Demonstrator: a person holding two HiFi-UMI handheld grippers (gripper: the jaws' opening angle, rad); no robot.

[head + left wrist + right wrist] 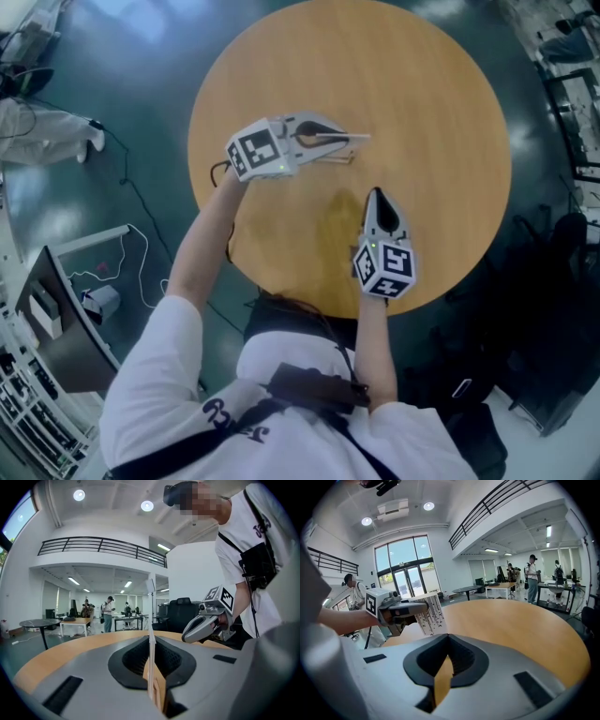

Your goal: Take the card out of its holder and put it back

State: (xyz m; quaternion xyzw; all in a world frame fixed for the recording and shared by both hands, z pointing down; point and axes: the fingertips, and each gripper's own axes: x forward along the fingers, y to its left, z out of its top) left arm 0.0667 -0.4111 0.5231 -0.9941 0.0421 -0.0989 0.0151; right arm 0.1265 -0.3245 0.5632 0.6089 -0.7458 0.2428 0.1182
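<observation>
So the left gripper [343, 141] has its jaws clamped on the card [429, 614]. It's a pale card with rows of thin black lines printed on it. In the left gripper view it shows edge-on, a thin white strip standing upright right in the pinch. From the head view the gripper lies sideways over the round wooden worktop [427, 112], jaws pointing toward the person's right, and the card sticks out past the tips. There's something thin right under the card there, but I honestly can't tell whether that's the holder or just shadow.

The right gripper [375, 195] sits nearer the person, pointing away from them, a bit apart from the card. Its jaws are closed with nothing in them. In the right gripper view you only see a sliver of the tan worktop through the slit between them. It isn't touching the card or the other gripper.

The background is a big bright hall with a balcony railing [101, 545], and a few people standing at desks [508, 588] way off.
</observation>
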